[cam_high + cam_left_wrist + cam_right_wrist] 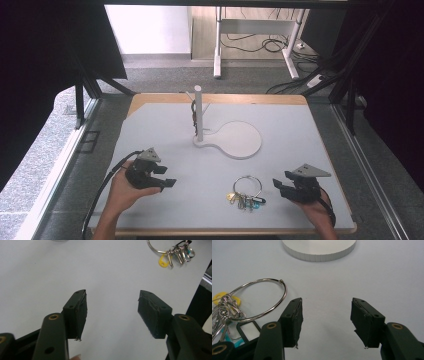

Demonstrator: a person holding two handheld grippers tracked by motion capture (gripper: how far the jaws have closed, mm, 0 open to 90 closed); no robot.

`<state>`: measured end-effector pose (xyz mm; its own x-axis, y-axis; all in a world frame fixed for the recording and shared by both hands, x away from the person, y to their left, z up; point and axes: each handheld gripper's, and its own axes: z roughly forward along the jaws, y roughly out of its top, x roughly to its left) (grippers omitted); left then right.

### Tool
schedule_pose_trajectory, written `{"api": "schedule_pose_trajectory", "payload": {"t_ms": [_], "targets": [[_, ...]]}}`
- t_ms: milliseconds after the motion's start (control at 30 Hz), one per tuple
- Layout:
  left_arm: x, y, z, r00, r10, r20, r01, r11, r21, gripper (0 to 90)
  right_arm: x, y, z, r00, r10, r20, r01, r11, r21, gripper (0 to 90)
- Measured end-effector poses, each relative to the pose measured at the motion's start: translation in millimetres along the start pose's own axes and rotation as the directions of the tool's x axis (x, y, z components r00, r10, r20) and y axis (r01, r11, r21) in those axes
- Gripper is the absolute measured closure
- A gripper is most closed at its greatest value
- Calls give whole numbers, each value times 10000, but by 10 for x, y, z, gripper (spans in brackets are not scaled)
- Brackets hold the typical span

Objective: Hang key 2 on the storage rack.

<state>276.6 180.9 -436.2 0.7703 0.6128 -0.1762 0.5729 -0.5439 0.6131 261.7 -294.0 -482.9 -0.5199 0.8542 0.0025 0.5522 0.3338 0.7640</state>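
**Both grippers spread wide, key ring lying between them**

Right gripper [281, 184] sits low over the table [300, 130], jaws gaping with nothing in them, and the key ring [247, 187] lies flat just to its left, keys and a yellow tag bunched at the ring's near edge. Over on the other side, the left gripper [165, 176] is equally spread and empty, well apart from the ring. Behind them the white stand [235, 140] waits, post upright.

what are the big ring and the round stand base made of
Ring: looks like polished metal, thin, silvery, with bright glints along the wire. Base: matte white, probably plastic or painted wood; its edge shows faint vertical facets and no shine, so the look leaves it open.
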Motion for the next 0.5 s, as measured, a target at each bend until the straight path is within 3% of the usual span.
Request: {"api": "schedule_pose_trajectory", "payload": {"t_ms": [133, 267, 433, 500], "targets": [[-49, -27, -61, 9998, 95, 171, -91, 9997, -226, 395, -21, 81, -61, 10000, -83, -41, 85, 9995, 313, 455], [-48, -49, -109, 9998, 40, 206, -34, 9995, -308, 395, -34, 201, -92, 9998, -187, -116, 198, 9945, 1031, 481], [-51, -46, -73, 9998, 45, 207, -41, 9998, -198, 389, -28, 403, -92, 9960, -703, -545, 798, 9772, 1968, 504], [-65, -46, -63, 9999, 100, 104, -98, 9996, -265, 392, -42, 471, -69, 9948, -667, -772, 825, 9710, 2246, 516]]}}
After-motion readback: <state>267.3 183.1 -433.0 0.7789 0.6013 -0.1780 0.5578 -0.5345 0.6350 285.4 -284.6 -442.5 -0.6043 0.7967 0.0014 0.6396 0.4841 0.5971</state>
